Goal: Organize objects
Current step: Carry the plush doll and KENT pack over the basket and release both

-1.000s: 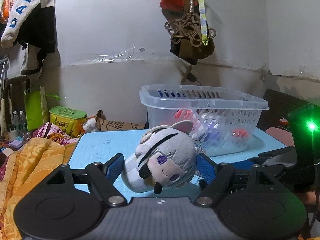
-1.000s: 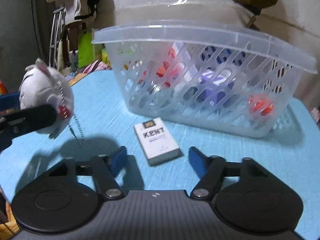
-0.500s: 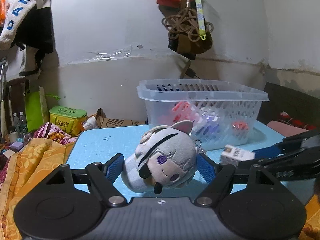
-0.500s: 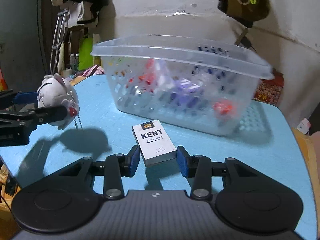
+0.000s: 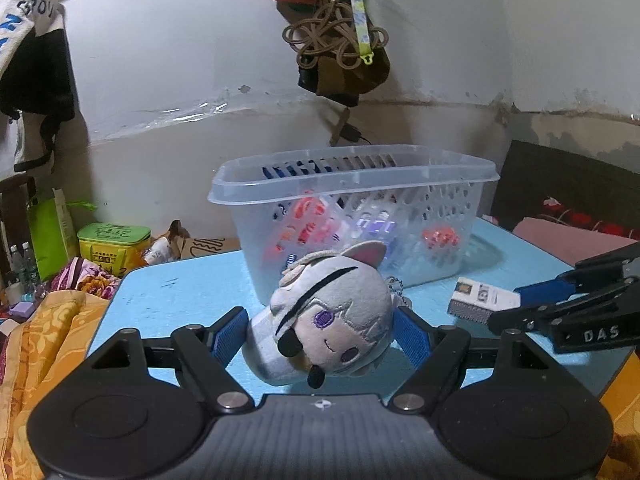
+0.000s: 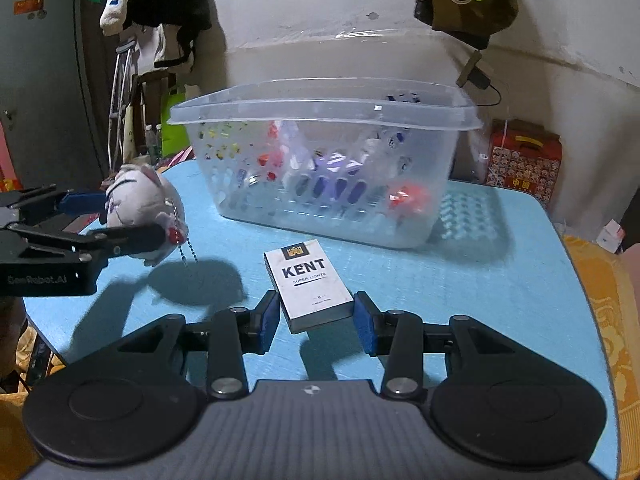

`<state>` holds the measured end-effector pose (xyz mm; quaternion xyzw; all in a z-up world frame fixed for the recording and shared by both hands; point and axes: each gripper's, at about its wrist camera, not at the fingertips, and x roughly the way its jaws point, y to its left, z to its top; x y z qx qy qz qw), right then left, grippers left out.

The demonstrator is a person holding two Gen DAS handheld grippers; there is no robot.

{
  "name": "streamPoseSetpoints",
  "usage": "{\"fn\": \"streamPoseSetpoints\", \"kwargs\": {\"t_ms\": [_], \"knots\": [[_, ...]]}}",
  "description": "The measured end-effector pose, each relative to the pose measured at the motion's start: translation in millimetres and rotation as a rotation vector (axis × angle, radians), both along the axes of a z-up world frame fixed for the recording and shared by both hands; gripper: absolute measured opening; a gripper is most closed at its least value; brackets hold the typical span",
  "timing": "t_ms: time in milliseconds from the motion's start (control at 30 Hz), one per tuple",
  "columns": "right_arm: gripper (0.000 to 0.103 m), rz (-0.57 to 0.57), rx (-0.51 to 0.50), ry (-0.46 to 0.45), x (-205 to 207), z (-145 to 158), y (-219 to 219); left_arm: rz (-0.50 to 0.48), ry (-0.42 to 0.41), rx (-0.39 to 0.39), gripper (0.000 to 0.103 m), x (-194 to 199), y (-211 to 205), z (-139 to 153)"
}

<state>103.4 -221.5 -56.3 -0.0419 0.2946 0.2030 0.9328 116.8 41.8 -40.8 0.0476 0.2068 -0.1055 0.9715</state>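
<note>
My left gripper [image 5: 320, 336] is shut on a grey plush doll [image 5: 324, 324] with purple eyes and a bead chain, held above the blue table [image 5: 184, 292]. The right wrist view shows the same doll [image 6: 140, 204] at the left, pinched between the left gripper's fingers [image 6: 132, 238]. My right gripper [image 6: 316, 316] is shut on a white KENT cigarette pack [image 6: 310, 284], lifted a little over the table [image 6: 500, 280]. The pack [image 5: 482, 298] shows at the right of the left wrist view. A clear slotted plastic basket [image 6: 320, 100] with several small items stands behind both, and it appears again as the basket [image 5: 352, 172].
A patterned orange blanket [image 5: 44, 328] lies off the table's left edge, with a yellow-green tin [image 5: 114, 242] and a green bag [image 5: 50, 228] behind it. A red patterned box [image 6: 524, 158] stands by the wall at the right. Bags and cords [image 5: 340, 40] hang on the wall above the basket.
The right gripper closed on the KENT pack and drew back from the basket with it, raised off the table. The left gripper carried the doll sideways, so the basket now sits more central.
</note>
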Motion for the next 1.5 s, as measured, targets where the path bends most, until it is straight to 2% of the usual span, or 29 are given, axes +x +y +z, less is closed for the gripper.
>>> {"fn": "streamPoseSetpoints", "kwargs": {"t_ms": [433,900,1367,1500], "knots": [[0.044,-0.003,0.030,-0.006,-5.3,2.0,-17.2,-0.025,0.010,0.042,0.082,-1.6,-20.6,-4.1],[0.044,0.012,0.028,-0.028,-8.5,8.8,-7.8,-0.012,0.001,0.007,0.082,-0.5,-6.2,0.6],[0.044,-0.004,0.046,-0.043,-8.2,16.6,-12.9,-0.017,-0.007,-0.004,0.082,-0.7,-12.9,6.2],[0.044,0.026,0.106,-0.060,-12.0,27.2,-18.5,-0.041,-0.029,-0.033,0.082,-5.6,-10.5,10.6]]}}
